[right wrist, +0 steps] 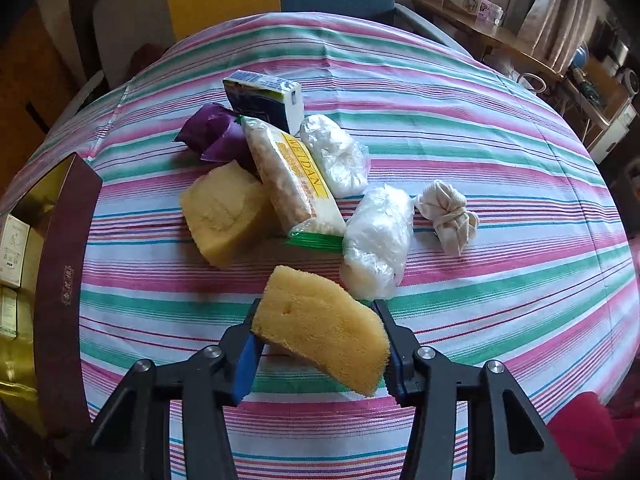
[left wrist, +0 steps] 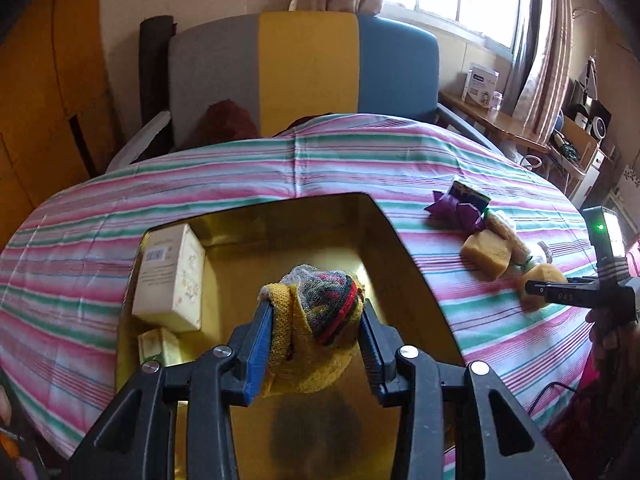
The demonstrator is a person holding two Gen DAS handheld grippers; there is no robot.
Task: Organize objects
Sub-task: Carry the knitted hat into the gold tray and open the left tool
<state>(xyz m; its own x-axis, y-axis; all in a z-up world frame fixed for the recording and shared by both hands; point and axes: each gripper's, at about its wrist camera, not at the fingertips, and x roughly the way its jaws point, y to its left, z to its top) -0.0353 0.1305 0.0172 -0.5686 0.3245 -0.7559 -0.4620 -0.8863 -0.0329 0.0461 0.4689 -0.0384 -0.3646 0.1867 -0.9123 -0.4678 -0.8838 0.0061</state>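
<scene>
Mid-sorting: the left gripper (left wrist: 316, 320) clamps a knitted bundle (left wrist: 320, 320) above the gold-lined box (left wrist: 384, 232); next, lower and release. The right gripper (right wrist: 320, 344) pinches a yellow sponge (right wrist: 320, 336) over the striped tablecloth (right wrist: 500, 288), then carries it boxward.

Both wrist views look steeply down, sharing the striped table (left wrist: 360, 168).

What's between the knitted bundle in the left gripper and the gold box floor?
Nothing visible. The knitted bundle hangs in the left gripper over a bare patch of the gold box; the white carton sits off against the box's left wall.
</scene>
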